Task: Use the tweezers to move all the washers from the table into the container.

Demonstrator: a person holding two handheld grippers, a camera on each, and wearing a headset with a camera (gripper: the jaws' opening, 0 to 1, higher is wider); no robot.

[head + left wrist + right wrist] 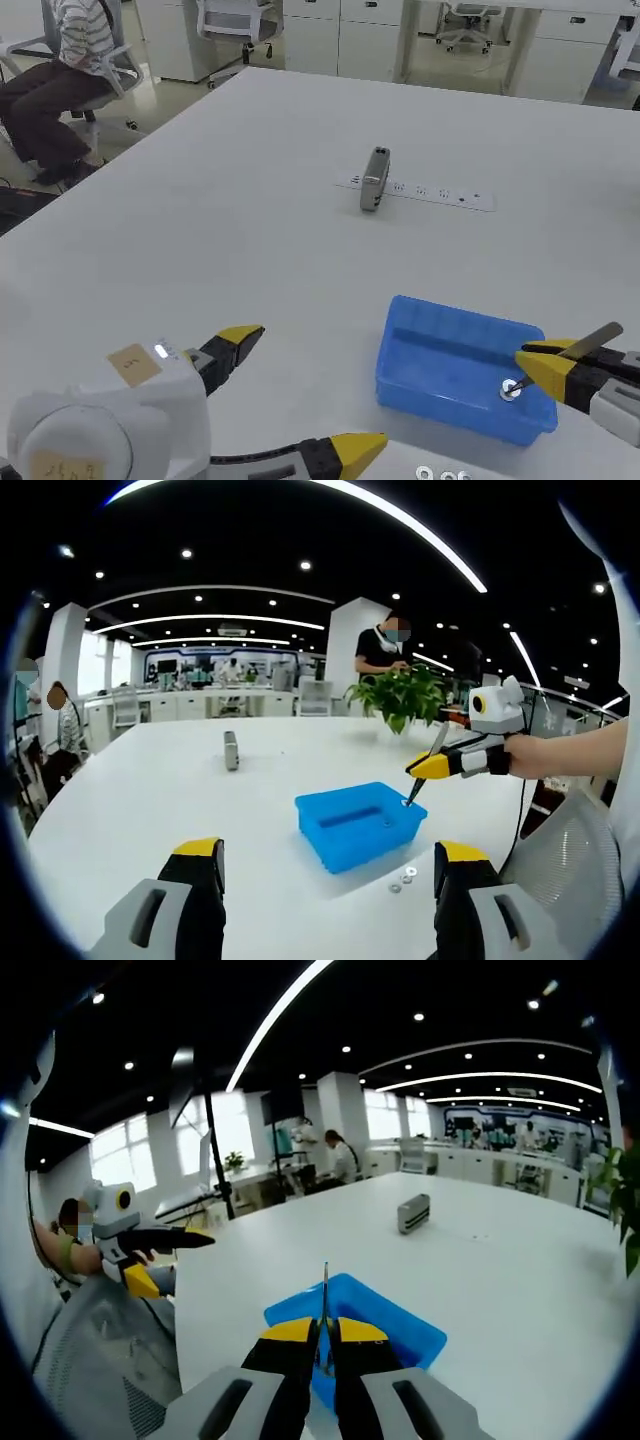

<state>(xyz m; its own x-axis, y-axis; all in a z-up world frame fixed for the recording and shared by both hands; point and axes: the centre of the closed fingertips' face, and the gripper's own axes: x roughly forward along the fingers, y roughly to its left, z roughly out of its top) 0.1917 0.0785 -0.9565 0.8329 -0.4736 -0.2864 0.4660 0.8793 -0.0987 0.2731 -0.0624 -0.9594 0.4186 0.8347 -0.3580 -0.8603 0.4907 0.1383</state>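
Tweezers (595, 338), clamped in our right gripper (532, 363), point forward and down from it, a washer (511, 390) at their tip just over the container (455, 318). Our left gripper (315, 390) hangs open; spare washers (440, 476) lie on the table (250, 250) just right of it.

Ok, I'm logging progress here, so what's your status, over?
Left gripper open. Right gripper shut on tweezers, washer at the tips over the blue container. A few washers left on the table. Nothing in the way.
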